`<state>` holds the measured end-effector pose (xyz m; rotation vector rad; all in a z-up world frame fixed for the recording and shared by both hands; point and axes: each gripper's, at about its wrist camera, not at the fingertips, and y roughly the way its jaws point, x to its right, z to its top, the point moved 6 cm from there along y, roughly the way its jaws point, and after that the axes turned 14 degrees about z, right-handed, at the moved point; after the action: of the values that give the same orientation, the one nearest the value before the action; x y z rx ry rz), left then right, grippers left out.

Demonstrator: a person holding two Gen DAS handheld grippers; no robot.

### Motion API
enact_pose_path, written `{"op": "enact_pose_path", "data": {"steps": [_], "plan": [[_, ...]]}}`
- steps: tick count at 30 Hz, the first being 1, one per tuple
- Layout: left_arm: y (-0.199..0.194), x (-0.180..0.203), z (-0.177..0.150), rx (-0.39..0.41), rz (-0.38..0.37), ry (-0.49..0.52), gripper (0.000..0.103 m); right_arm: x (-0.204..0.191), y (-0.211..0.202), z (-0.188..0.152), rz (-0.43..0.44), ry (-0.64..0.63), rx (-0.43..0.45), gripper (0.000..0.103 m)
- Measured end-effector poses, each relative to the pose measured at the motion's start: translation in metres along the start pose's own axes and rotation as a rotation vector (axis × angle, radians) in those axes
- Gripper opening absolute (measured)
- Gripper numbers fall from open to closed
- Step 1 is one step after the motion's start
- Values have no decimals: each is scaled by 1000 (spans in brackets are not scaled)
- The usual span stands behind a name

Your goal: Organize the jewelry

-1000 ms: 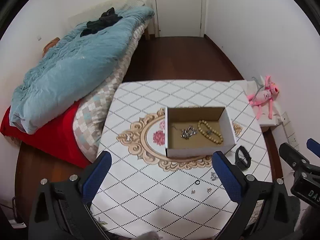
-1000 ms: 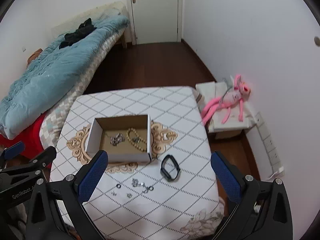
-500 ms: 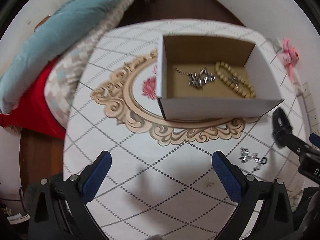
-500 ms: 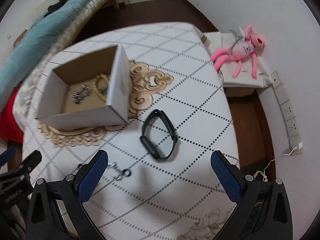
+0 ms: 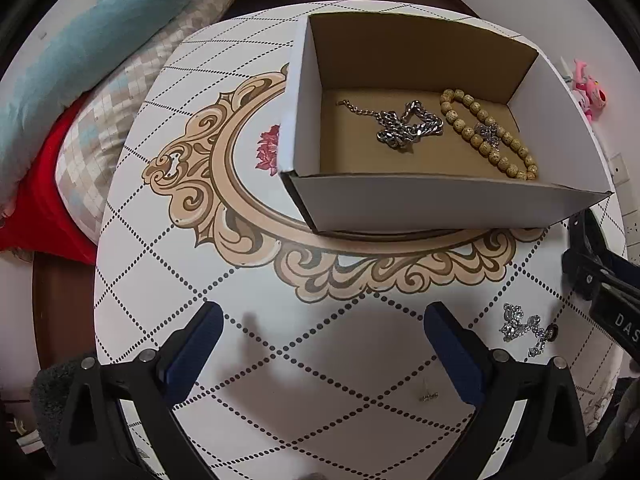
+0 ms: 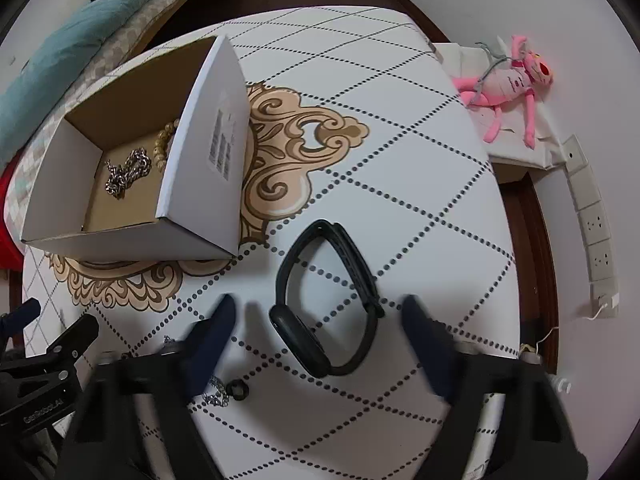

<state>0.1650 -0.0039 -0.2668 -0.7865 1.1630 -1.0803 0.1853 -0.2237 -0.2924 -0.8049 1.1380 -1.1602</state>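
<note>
An open cardboard box [image 5: 440, 204] [image 6: 200, 184] stands on the patterned table; inside lie a silver chain [image 5: 404, 124] [image 6: 128, 172] and a wooden bead bracelet [image 5: 488, 140]. A black wristband [image 6: 326, 300] lies on the table between the fingers of my open right gripper [image 6: 320, 320]. My left gripper [image 5: 320, 332] is open and empty above bare table in front of the box. Small silver pieces [image 5: 524, 326] [image 6: 218, 394], a black ring [image 6: 239, 389] and a tiny stud [image 5: 428, 396] lie loose on the table.
The table [image 5: 224, 280] has rounded edges. A bed with a blue quilt [image 5: 80, 40] stands at the left. A pink plush toy [image 6: 508, 80] lies on a low white stand at the right, by wall sockets [image 6: 596, 224].
Both grippers have come down and forward toward the table. The right one now straddles the black wristband; the left one is closer to the box.
</note>
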Motion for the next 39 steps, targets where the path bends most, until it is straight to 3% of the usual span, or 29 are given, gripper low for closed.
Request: {"op": "enact_pose_path", "data": {"steps": [3, 13, 17, 22, 24, 27, 29, 35, 39], "plan": [[-3, -5, -4, -11, -22, -2, 103, -5, -1, -1, 19, -16, 10, 46], [-25, -2, -52, 2, -117, 53, 102, -1, -53, -46, 95, 55, 96, 45], [-24, 17, -63, -9, -144, 66, 80, 5, -58, -68, 89, 103, 111, 45], [-25, 32, -66, 5, -152, 67, 76, 14, -53, -77, 86, 132, 100, 45], [-25, 36, -66, 5, -158, 67, 61, 15, -52, -77, 82, 132, 102, 45], [-23, 40, -59, 21, -153, 77, 51, 15, -52, -76, 83, 135, 104, 45], [-24, 44, -55, 32, -149, 87, 36, 14, -52, -75, 82, 134, 106, 45], [-21, 48, -45, 50, -153, 109, 6, 13, -55, -73, 83, 135, 115, 44], [-22, 50, -45, 44, -173, 103, 6, 12, -60, -71, 87, 136, 127, 44]]}}
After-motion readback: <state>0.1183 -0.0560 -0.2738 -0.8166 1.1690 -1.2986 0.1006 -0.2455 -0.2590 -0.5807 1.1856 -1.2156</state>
